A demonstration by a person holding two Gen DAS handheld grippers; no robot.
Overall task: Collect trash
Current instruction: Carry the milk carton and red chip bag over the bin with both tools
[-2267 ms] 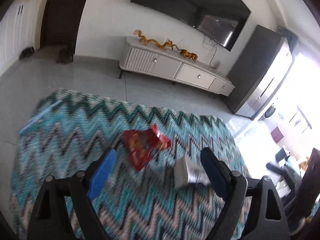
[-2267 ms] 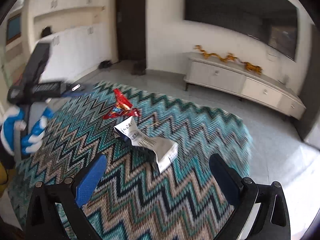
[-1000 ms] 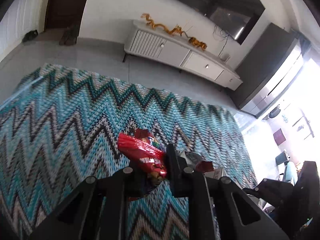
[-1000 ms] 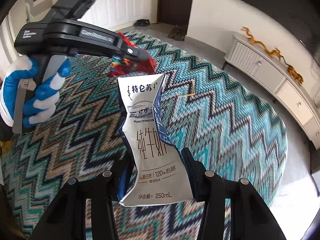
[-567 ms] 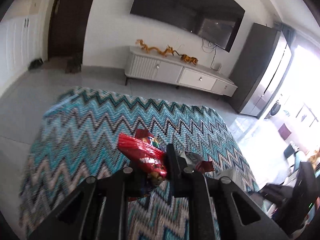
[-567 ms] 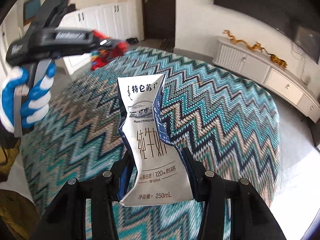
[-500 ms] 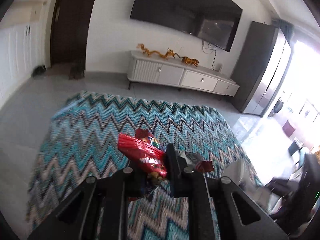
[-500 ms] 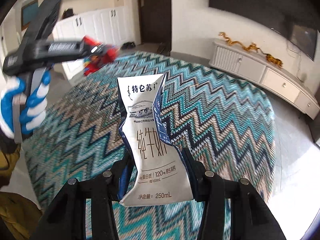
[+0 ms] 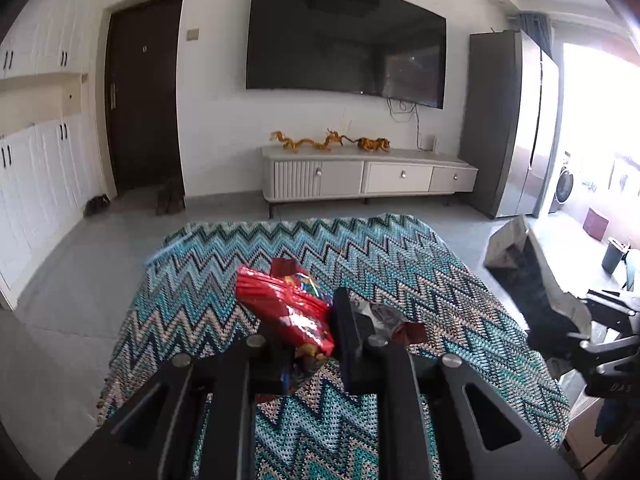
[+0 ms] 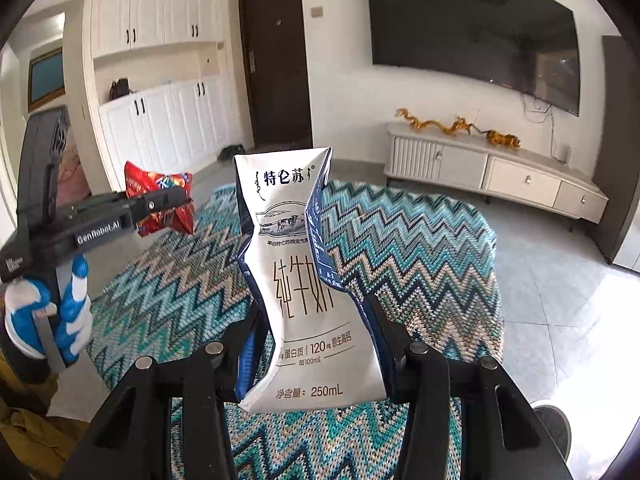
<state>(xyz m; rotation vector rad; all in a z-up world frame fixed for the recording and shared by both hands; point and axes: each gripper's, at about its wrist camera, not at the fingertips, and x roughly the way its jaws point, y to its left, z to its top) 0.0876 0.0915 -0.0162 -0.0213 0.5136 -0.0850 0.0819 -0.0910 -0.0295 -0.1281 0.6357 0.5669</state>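
My left gripper (image 9: 310, 322) is shut on a crumpled red snack wrapper (image 9: 286, 308) and holds it high above the zigzag rug (image 9: 400, 264). My right gripper (image 10: 310, 328) is shut on a squashed white 250 mL milk carton (image 10: 298, 276), held upright above the rug (image 10: 420, 248). In the right wrist view the left gripper (image 10: 176, 204) shows at the left with the red wrapper (image 10: 160, 196) in it, held by a blue-and-white gloved hand (image 10: 52, 312). In the left wrist view the carton (image 9: 528, 272) shows at the right edge.
A white TV cabinet (image 9: 368, 178) with gold dragon figures stands at the far wall under a wall TV (image 9: 344, 40). A dark door (image 9: 140, 92), white cupboards (image 10: 168, 128) and a grey fridge (image 9: 512, 124) line the room. Grey tile floor surrounds the rug.
Both grippers closed on their items on the rug and lifted them. Both have since risen and tilted up, so the views now face the TV wall.
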